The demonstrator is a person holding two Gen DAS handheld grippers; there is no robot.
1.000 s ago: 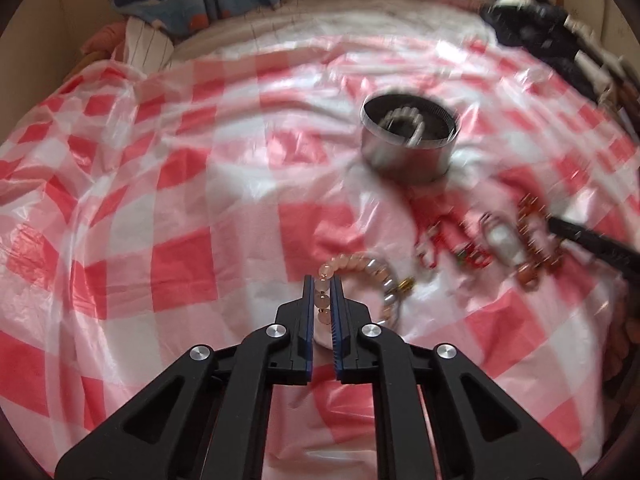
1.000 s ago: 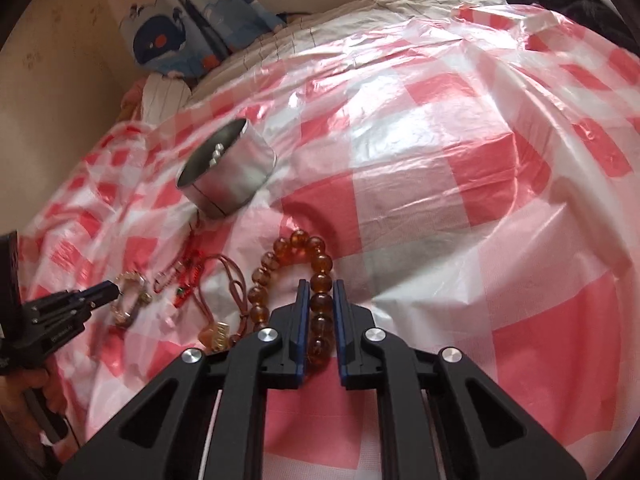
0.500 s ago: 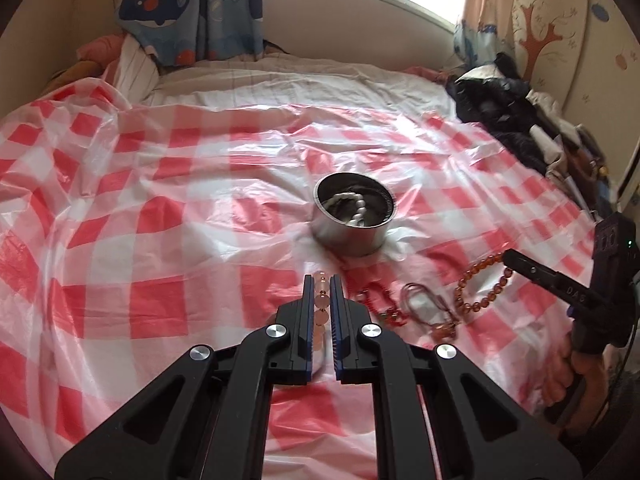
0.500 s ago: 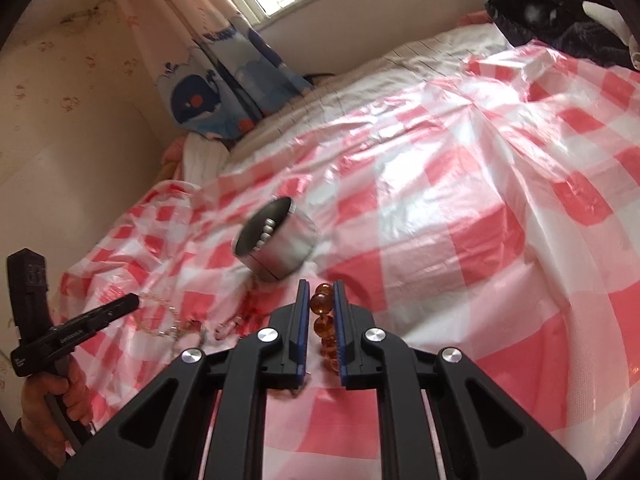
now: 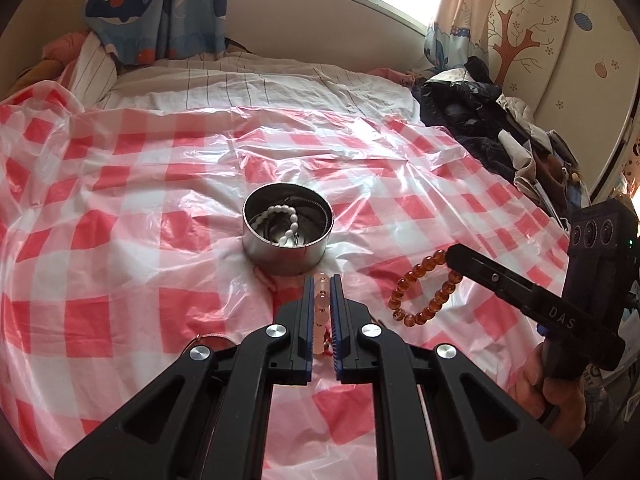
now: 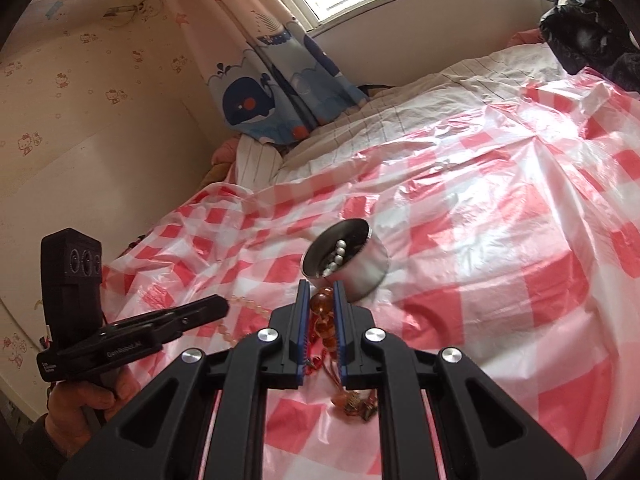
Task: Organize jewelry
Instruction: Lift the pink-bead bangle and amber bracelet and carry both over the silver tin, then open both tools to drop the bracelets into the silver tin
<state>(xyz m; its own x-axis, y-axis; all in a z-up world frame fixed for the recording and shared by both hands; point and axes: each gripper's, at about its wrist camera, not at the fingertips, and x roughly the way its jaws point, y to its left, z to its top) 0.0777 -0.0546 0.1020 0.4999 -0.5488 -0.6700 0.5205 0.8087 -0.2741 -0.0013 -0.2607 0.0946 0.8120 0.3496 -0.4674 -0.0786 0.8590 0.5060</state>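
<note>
A round metal tin [image 5: 288, 236] [image 6: 348, 260] stands on the red-checked plastic sheet with a white pearl bracelet [image 5: 286, 222] inside. My left gripper [image 5: 321, 280] is shut on a pale pink bead bracelet [image 5: 320, 308], lifted just in front of the tin. My right gripper [image 6: 319, 286] is shut on an amber bead bracelet [image 6: 324, 312], which hangs as a loop [image 5: 426, 290] off the sheet to the tin's right. The pink beads [image 6: 244, 308] dangle from the left gripper's tip [image 6: 222, 306] in the right wrist view.
More small jewelry [image 6: 354, 402] with red cord lies on the sheet under my right gripper. A heap of dark clothes [image 5: 492, 120] fills the right side of the bed. Whale-print curtains [image 5: 156, 4] and a window are behind. A hand [image 5: 554, 380] holds each gripper.
Both grippers have risen off the sheet with their bracelets and tilted up toward level. The pink and amber bracelets now hang in the air instead of lying flat.
</note>
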